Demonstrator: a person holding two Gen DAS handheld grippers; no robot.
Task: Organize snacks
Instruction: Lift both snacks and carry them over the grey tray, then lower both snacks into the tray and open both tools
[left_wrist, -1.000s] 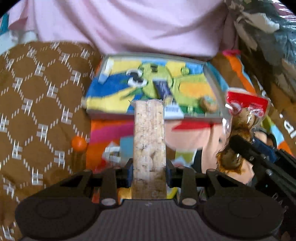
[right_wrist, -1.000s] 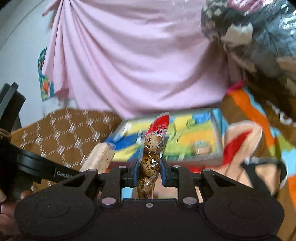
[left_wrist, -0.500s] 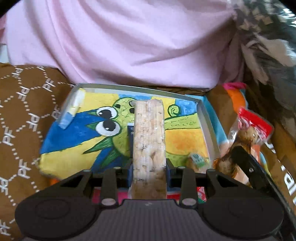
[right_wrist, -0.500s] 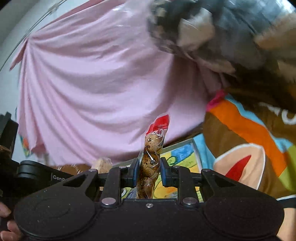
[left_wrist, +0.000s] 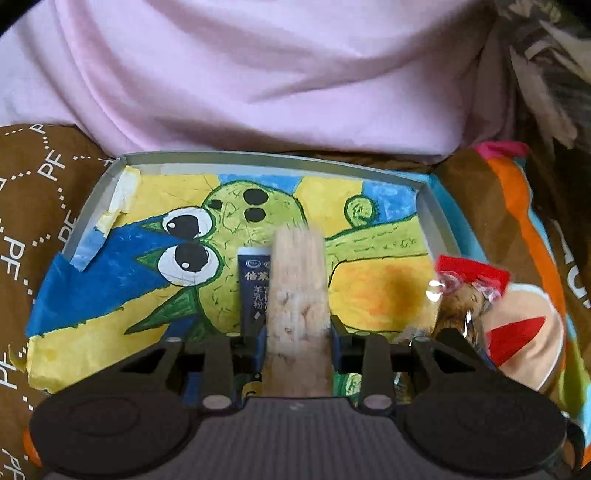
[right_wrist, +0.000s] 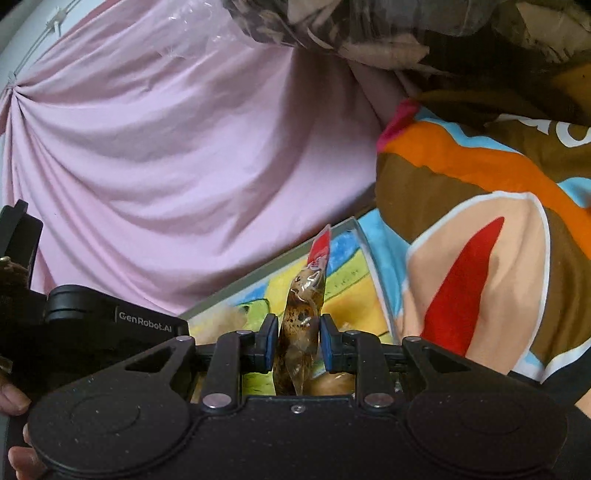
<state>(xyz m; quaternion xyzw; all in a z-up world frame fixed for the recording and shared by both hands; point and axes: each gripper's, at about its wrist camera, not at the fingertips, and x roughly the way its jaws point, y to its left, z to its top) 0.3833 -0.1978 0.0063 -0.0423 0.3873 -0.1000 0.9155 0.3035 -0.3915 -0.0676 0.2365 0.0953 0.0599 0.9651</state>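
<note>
Beige puffed-grain bar upright over painted tray; clear red-topped quail-egg packet upright at tray's right.

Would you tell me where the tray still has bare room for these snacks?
The tray is free on its left half, between the left wall and the blue sachet, and along the back wall. The near middle is crowded by the sachet and bar.

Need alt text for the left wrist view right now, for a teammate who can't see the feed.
The left gripper is shut on a pale, grainy snack bar, held above a shallow grey tray lined with a bright cartoon drawing. A dark blue sachet lies in the tray just behind the bar, and a red-topped clear packet of speckled eggs shows at right.
</note>
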